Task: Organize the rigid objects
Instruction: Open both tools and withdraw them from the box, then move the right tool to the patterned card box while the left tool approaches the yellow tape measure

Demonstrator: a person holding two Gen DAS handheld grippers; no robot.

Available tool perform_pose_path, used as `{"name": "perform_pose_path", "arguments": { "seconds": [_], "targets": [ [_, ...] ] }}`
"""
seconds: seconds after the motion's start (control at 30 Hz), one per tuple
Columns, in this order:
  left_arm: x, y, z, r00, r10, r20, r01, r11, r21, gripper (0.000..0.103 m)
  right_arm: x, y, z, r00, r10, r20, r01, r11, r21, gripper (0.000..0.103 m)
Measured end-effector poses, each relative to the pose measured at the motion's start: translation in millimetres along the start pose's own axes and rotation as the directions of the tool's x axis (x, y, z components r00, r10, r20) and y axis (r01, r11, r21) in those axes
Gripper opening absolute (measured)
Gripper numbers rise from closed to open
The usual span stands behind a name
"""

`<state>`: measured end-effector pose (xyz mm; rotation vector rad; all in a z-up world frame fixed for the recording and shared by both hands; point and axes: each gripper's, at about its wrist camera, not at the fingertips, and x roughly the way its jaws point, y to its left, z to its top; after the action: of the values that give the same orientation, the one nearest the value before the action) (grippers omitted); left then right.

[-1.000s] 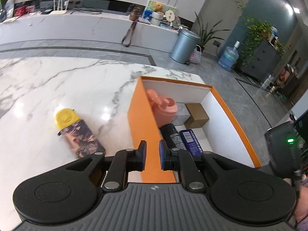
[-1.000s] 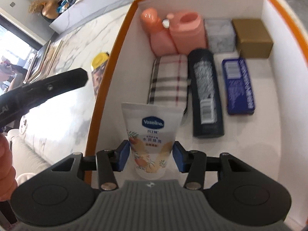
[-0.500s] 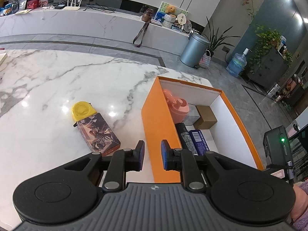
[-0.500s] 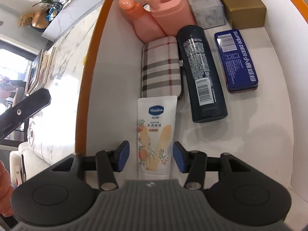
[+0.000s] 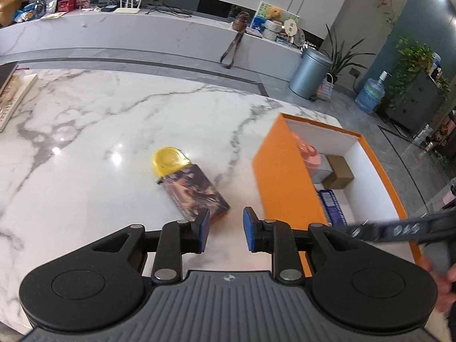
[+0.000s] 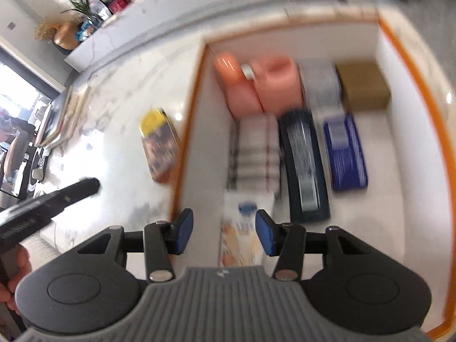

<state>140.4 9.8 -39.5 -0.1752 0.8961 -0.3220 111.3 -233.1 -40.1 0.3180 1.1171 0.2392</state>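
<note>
On my marble bench the orange box sits at the far right corner, and the yellow-capped printed case lies flat just beside its left wall. My left gripper hangs over the case, fingers opening and empty. My right gripper is above the lotion tube lying in the box, fingers closing but clear of it.

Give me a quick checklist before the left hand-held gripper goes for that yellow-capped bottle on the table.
1. Left hand-held gripper empty: ok, its jaws are opening with nothing between them.
2. Yellow-capped bottle within sight and unobstructed on the marble table: ok, it lies flat just ahead of the fingertips.
3. Jaws lined up on the bottle: not ok, it sits left of the gap.
4. Right hand-held gripper clear of the lotion tube: ok, pads apart from it; the tube lies in the orange box.
5. Free floor space in the box for the bottle: cannot tell, the view is blurred.
</note>
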Motion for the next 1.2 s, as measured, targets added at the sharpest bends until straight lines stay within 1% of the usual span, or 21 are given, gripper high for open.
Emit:
{"name": "perform_pose_path", "arguments": {
  "seconds": [0.1,0.17,0.27,0.4,0.5,0.53,0.57,0.63,0.8,0.97,1.03,1.1,1.2],
  "targets": [
    [2.5,11.4,4.7,1.000,0.010,-0.003,-0.010,1.000,0.001,0.032,-12.3,24.9,13.7,0.995,-0.056,0.085,0.063,0.995,-0.079,0.047],
    [6.8,18.5,8.0,1.000,0.021,-0.017,-0.021,1.000,0.007,0.032,-15.0,39.6,24.4,0.992,-0.029,0.122,0.042,0.993,-0.111,0.047],
    [16.7,27.7,11.8,0.998,0.042,-0.046,-0.041,0.999,0.023,0.032,-10.8,61.4,35.7,0.991,-0.007,0.134,0.029,0.986,-0.163,0.047],
    [30.6,43.2,14.3,0.996,0.065,-0.069,-0.062,0.997,0.041,0.032,22.5,91.6,41.7,0.996,-0.003,0.089,0.024,0.971,-0.239,0.048],
    [40.4,54.2,17.1,0.994,0.067,-0.085,-0.063,0.997,0.046,0.032,58.5,107.9,46.3,0.999,-0.024,0.042,0.035,0.958,-0.283,0.056],
    [43.5,57.6,18.0,0.993,0.072,-0.093,-0.068,0.997,0.047,0.031,70.8,112.6,47.5,0.999,-0.034,0.023,0.040,0.954,-0.297,0.061],
    [46.8,61.3,18.8,0.992,0.082,-0.100,-0.077,0.996,0.050,0.031,80.7,115.7,47.6,0.999,-0.049,0.009,0.049,0.950,-0.307,0.062],
    [52.4,71.8,20.4,0.990,0.079,-0.113,-0.074,0.996,0.044,0.031,101.2,118.8,51.6,0.996,-0.091,-0.019,0.080,0.943,-0.324,0.064],
    [67.6,91.8,25.6,0.988,0.063,-0.142,-0.057,0.997,0.048,0.044,133.0,120.6,58.0,0.987,-0.140,-0.073,0.105,0.927,-0.361,0.072],
    [79.8,100.4,36.2,0.988,0.038,-0.151,-0.035,0.999,0.023,0.048,158.8,124.4,65.0,0.978,-0.180,-0.100,0.127,0.909,-0.398,0.072],
    [84.7,103.9,41.8,0.988,0.034,-0.148,-0.033,0.999,0.010,0.051,164.3,123.8,67.7,0.978,-0.186,-0.097,0.133,0.907,-0.399,0.072],
    [91.3,106.7,48.2,0.988,0.027,-0.151,-0.026,1.000,0.006,0.063,165.6,119.9,72.9,0.980,-0.169,-0.100,0.119,0.916,-0.382,0.070],
    [102.7,106.8,58.6,0.988,0.015,-0.153,-0.010,0.999,0.036,0.072,167.3,113.6,81.7,0.981,-0.164,-0.106,0.114,0.922,-0.370,0.065]
  ]
}}
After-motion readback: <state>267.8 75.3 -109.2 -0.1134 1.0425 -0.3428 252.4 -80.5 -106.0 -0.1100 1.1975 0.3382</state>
